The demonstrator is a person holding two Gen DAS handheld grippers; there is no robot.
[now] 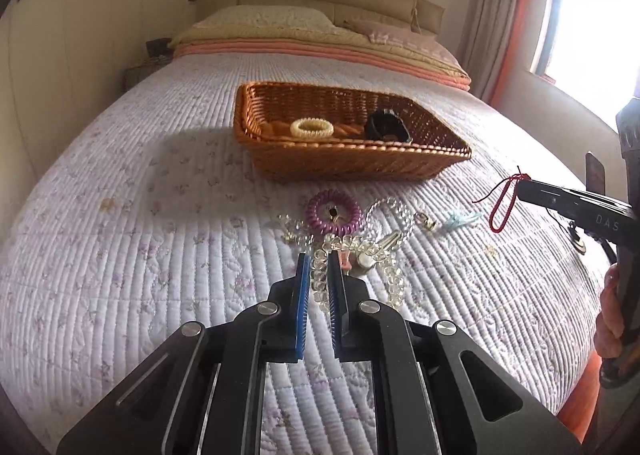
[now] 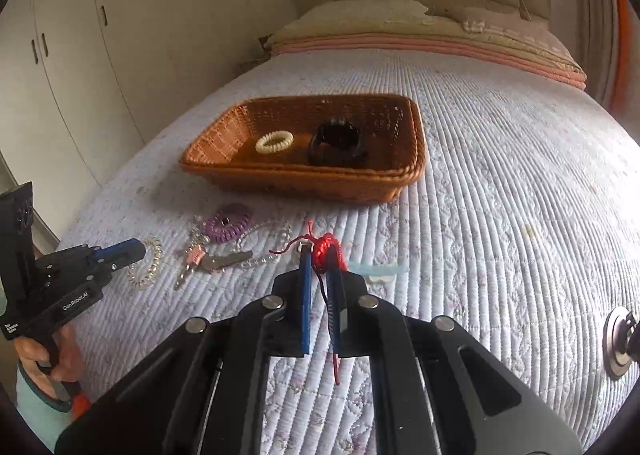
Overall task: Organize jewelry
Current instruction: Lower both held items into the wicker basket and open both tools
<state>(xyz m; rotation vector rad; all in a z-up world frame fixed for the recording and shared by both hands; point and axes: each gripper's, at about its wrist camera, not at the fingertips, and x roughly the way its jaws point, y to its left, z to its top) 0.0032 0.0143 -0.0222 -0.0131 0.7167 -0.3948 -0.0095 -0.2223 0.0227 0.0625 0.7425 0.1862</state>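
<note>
A wicker basket (image 1: 280, 163) (image 2: 248, 171) sits on the bed and holds a cream coil hair tie (image 1: 311, 128) (image 2: 274, 142) and a black item (image 1: 387, 127) (image 2: 337, 144). My left gripper (image 1: 319, 261) (image 2: 140, 251) is shut on a clear bead bracelet (image 1: 394, 275) (image 2: 146, 263) lying on the quilt. My right gripper (image 2: 320, 255) (image 1: 522, 185) is shut on a red cord bracelet (image 2: 326, 249) (image 1: 502, 207) and holds it above the quilt. A purple coil tie (image 1: 334, 211) (image 2: 226, 225), a key (image 2: 226, 259) and small trinkets lie in front of the basket.
A pale blue item (image 1: 460, 219) (image 2: 378, 270) lies on the quilt to the right of the pile. Pillows and folded blankets (image 1: 320, 39) lie at the headboard. Wardrobe doors (image 2: 100, 55) stand left; a window (image 1: 580, 27) is on the right.
</note>
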